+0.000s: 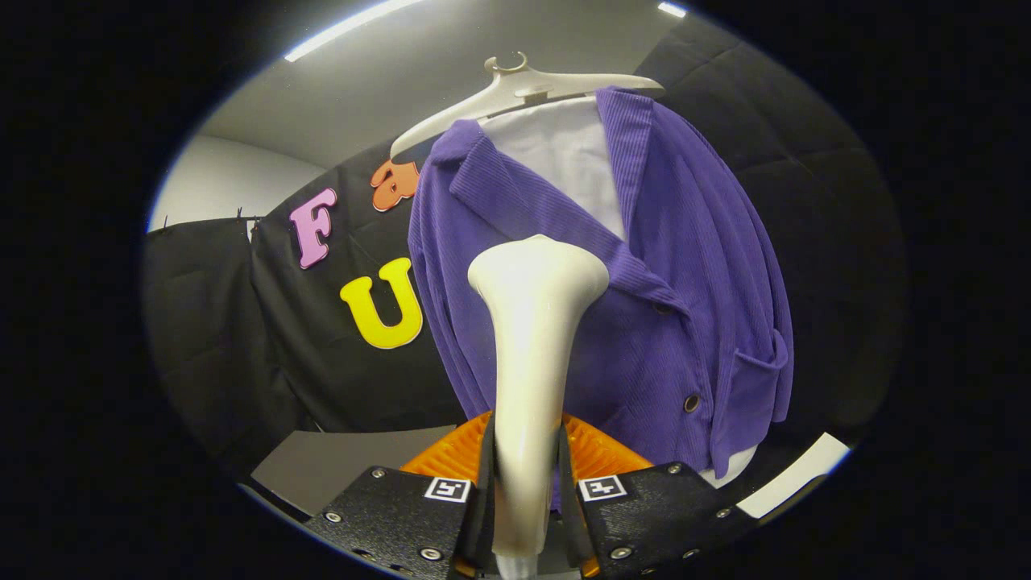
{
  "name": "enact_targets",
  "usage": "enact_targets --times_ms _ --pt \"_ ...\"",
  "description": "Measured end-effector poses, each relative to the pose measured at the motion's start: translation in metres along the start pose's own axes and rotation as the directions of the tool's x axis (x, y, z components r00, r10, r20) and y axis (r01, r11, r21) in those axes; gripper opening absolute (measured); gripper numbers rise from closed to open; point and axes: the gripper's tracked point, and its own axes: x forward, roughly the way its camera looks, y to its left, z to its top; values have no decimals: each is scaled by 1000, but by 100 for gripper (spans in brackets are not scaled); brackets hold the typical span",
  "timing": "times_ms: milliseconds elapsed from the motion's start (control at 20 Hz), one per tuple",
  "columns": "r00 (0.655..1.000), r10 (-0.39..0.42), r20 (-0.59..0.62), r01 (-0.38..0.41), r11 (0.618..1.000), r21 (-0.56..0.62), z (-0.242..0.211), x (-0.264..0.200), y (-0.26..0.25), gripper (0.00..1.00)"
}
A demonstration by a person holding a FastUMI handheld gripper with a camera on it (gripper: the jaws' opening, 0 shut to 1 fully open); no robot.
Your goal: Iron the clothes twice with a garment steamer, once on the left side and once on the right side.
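A purple corduroy jacket (668, 322) over a white shirt (572, 161) hangs on a pale plastic hanger (515, 89) in front of me. My gripper (525, 483) is shut on the handle of a cream garment steamer (532, 346), both fingers pressing its slim neck. The steamer's wide head (538, 270) points up and sits against the jacket's front, just below the lapel on the chest. Dark buttons (691, 403) run down the jacket's front, and a patch pocket (757, 387) shows on the side to the right of the steamer.
Black cloth booth walls (242, 322) stand behind and around the garment. A grey surface (338, 467) and a white strip (797, 475) lie low, to either side of the fingers. A ceiling light strip (346, 28) runs overhead.
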Motion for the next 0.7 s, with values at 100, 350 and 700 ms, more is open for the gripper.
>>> enact_targets --times_ms 100,350,700 --pt "999 -11 -43 12 1000 9 -24 1 -9 34" --pt "990 -36 -135 42 998 41 -78 3 -26 34" --pt "967 -70 -246 89 994 65 -153 -8 -53 35"
